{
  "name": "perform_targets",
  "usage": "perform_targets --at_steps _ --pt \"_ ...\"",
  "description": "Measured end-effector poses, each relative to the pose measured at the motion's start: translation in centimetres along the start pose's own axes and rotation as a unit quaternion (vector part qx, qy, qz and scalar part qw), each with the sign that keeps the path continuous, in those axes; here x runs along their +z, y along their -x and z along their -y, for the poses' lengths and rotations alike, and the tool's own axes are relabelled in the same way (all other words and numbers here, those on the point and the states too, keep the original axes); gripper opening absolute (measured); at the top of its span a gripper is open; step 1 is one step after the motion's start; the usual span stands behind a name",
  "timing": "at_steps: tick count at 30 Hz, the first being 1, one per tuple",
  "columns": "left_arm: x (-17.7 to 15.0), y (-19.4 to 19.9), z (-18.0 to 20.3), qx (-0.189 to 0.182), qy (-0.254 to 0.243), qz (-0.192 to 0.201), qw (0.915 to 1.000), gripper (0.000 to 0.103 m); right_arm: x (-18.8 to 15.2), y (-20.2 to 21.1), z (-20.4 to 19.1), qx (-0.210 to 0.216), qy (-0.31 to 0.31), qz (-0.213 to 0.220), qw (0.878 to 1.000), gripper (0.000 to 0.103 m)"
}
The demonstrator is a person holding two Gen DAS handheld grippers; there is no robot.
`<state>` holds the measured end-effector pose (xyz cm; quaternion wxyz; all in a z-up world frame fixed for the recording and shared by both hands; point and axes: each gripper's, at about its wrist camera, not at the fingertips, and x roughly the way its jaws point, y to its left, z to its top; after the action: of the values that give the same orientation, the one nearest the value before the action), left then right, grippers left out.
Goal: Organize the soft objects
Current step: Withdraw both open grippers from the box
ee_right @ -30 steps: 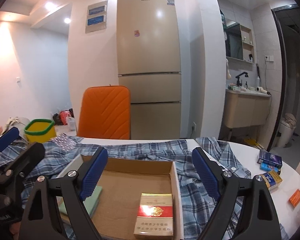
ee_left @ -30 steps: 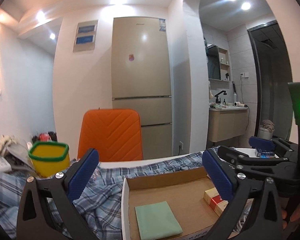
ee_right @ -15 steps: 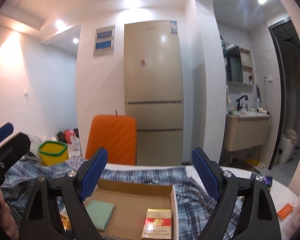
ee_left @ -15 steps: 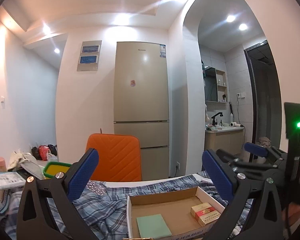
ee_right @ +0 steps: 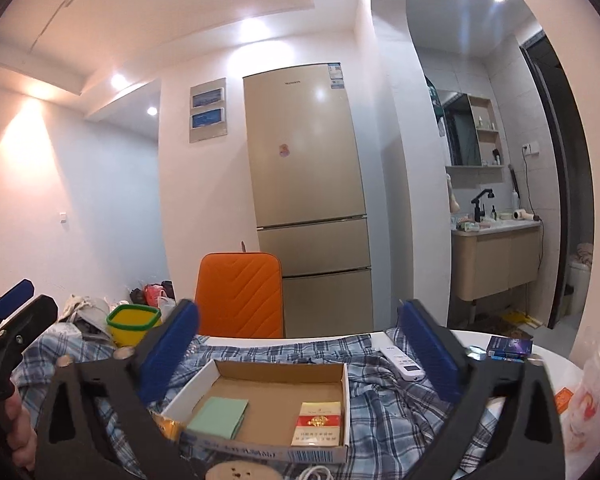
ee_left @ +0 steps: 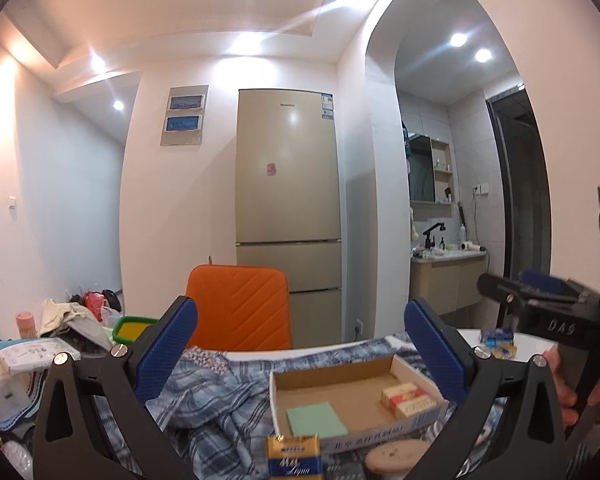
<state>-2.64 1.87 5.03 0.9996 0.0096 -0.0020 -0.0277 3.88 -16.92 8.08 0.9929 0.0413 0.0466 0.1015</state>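
A blue plaid shirt point(ee_left: 220, 400) point(ee_right: 384, 412) lies rumpled over the table. On it sits a shallow cardboard tray point(ee_left: 340, 368) point(ee_right: 276, 372) that holds a folded green cloth pad point(ee_left: 316, 420) point(ee_right: 218, 416) and a red and gold cigarette pack point(ee_left: 408, 398) point(ee_right: 318, 424). My left gripper point(ee_left: 300, 312) stands open, level, well back from the tray, and holds nothing. My right gripper point(ee_right: 298, 312) is beside it, its jaws opening with nothing between them. Each gripper shows at the edge of the other's view.
A gold pack point(ee_left: 294, 456) and a round tan disc point(ee_left: 392, 454) lie in front of the tray. A yellow bin point(ee_right: 134, 322), an orange chair point(ee_right: 240, 292) and a fridge point(ee_right: 308, 200) stand beyond. A white remote point(ee_right: 400, 362) and blue boxes point(ee_right: 508, 348) lie on the right, piled clutter point(ee_left: 28, 356) on the left.
Both grippers have drawn back from the tray and risen, so the tray looks smaller and lower. The right gripper's pads stand a little wider apart than before.
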Motion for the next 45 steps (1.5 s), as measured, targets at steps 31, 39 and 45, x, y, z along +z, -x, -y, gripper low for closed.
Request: perform_targets --at_steps 31,39,45 --pt "-5.4 -1.2 -0.3 0.006 0.019 -0.067 0.9976 0.103 -5.9 -1.2 -1.1 0.024 0.035 -0.061 0.997 0.103" --pt "-5.5 -1.3 -0.4 0.009 0.022 -0.071 0.9972 0.103 -6.2 -1.7 -1.2 0.026 0.035 -0.070 0.997 0.103" --pt "-5.6 -1.8 -0.5 0.010 0.024 -0.080 0.9965 0.103 -6.6 -2.2 -1.2 0.022 0.035 -0.079 0.996 0.103"
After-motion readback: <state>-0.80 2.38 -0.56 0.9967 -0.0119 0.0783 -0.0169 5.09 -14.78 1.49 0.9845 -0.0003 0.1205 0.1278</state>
